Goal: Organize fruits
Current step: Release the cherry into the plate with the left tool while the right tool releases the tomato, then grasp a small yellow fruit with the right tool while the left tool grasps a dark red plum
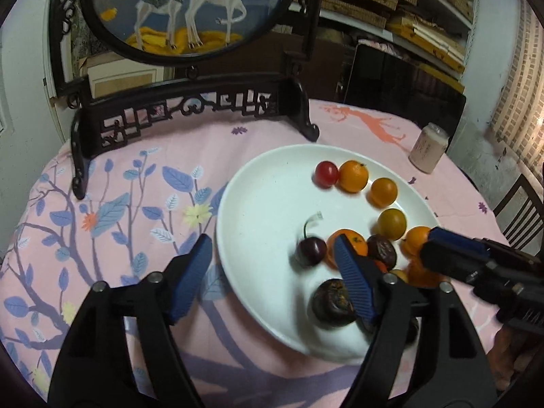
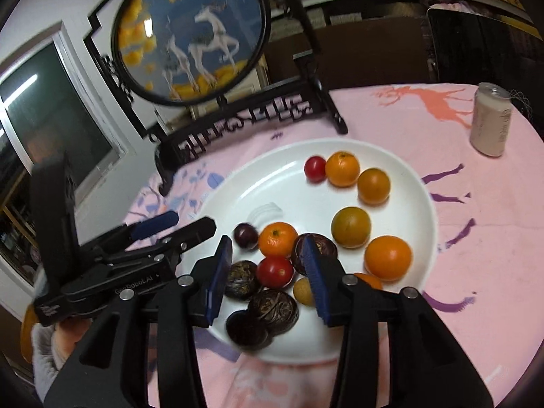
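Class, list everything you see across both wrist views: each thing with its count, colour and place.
Round white plate: one, table centre.
Orange citrus fruits: at least four, on plate.
Olive-green round fruit: one, plate's right.
Small red round fruits: two, on plate.
Dark wrinkled round fruits: about four, plate's near side.
Dark cherry: one, stemmed, mid-plate.
Pale can: one, table's far right.
Black carved stand: one, behind plate.
Pink floral tablecloth: one.
Left gripper: open.
Right gripper: open.

I see a round table under a pink cloth (image 1: 142,183) printed with blue leaves and deer. Directly on it rest a white plate (image 1: 265,183) holding the fruit, a dark carved stand (image 1: 190,108) with a round deer picture behind the plate, and a pale can (image 1: 428,151) near the far right edge.
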